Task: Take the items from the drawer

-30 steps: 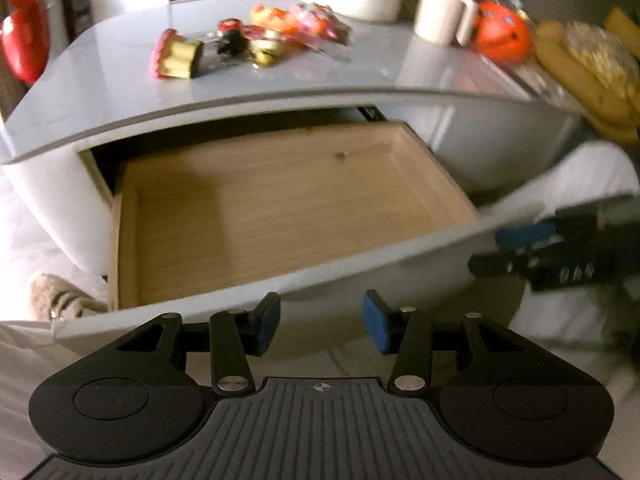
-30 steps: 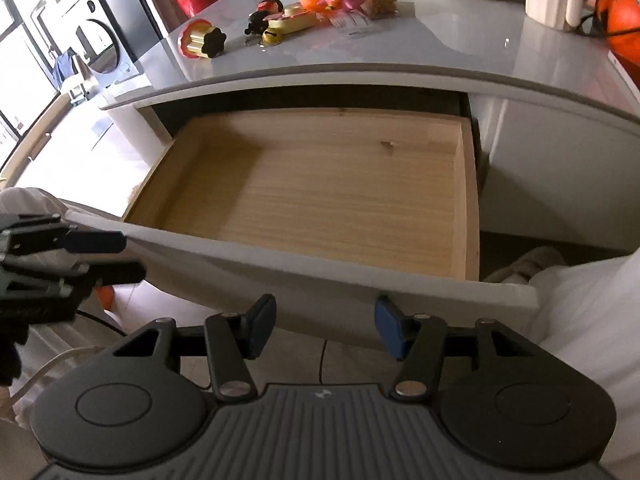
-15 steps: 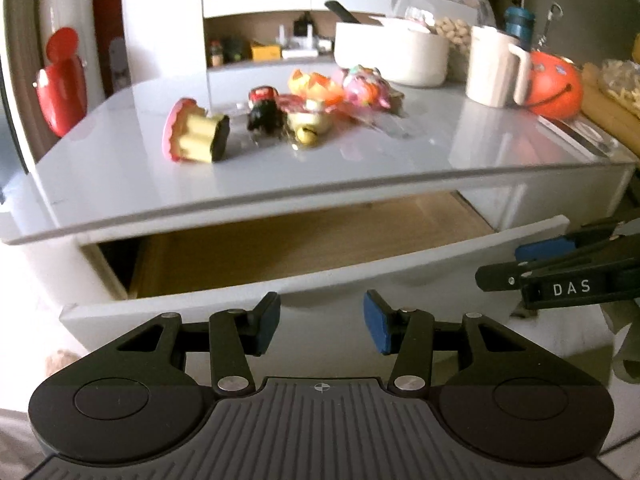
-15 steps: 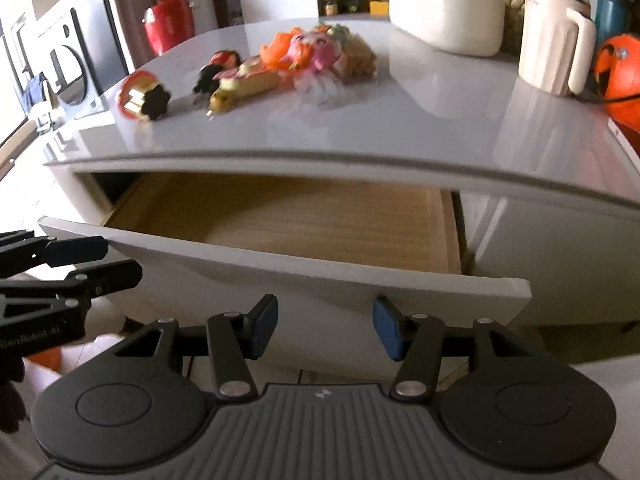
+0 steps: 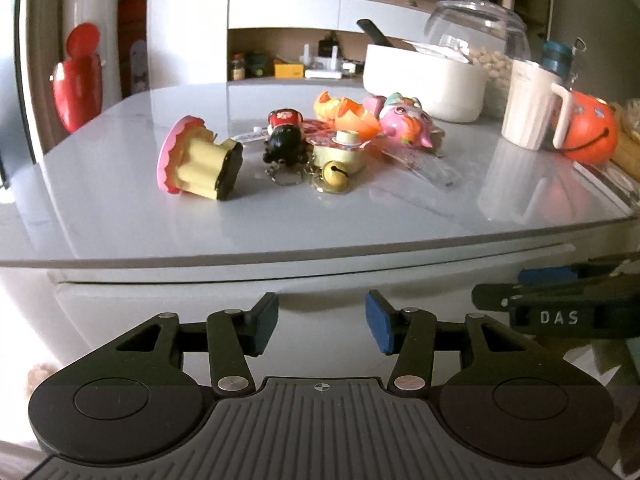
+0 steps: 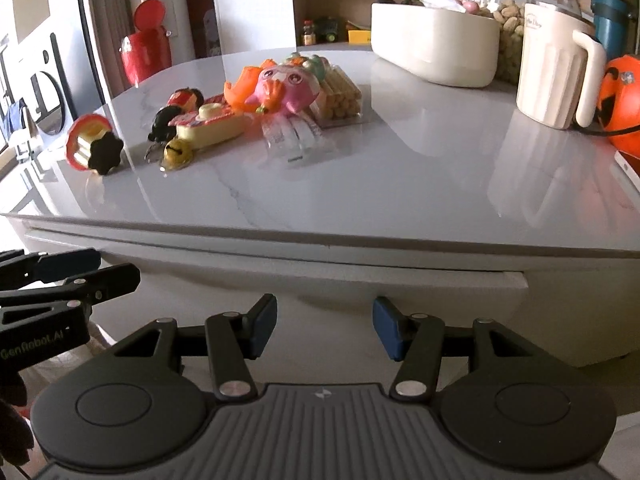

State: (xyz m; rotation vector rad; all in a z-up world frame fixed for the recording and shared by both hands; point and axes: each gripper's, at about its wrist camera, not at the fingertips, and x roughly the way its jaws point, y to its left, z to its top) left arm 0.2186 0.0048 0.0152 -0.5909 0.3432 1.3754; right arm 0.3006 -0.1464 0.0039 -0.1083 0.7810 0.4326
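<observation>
The white drawer front (image 5: 320,300) (image 6: 320,280) sits flush under the grey tabletop; its inside is hidden. Both grippers face it at close range. My left gripper (image 5: 322,326) is open with nothing between its blue pads, and my right gripper (image 6: 324,330) is open and empty too. On the tabletop lie several small toys: a pink-and-yellow cupcake toy (image 5: 198,160) (image 6: 92,148), a black-and-red figure keychain (image 5: 286,142), a gold bell (image 5: 335,176) (image 6: 176,154), an orange toy (image 5: 346,114), a pink plush face (image 5: 404,124) (image 6: 286,88) and a packet of wafer sticks (image 6: 340,96).
At the back right of the table stand a white tub (image 5: 424,84), a cream jug (image 5: 532,108) (image 6: 556,68), a glass-domed jar of nuts (image 5: 480,40) and an orange pumpkin bucket (image 5: 588,132). A red bin (image 5: 78,76) stands at the far left.
The drawer, wide open and empty a second ago, has slid in and now sits shut. Both grippers moved forward and lower with it, staying open.
</observation>
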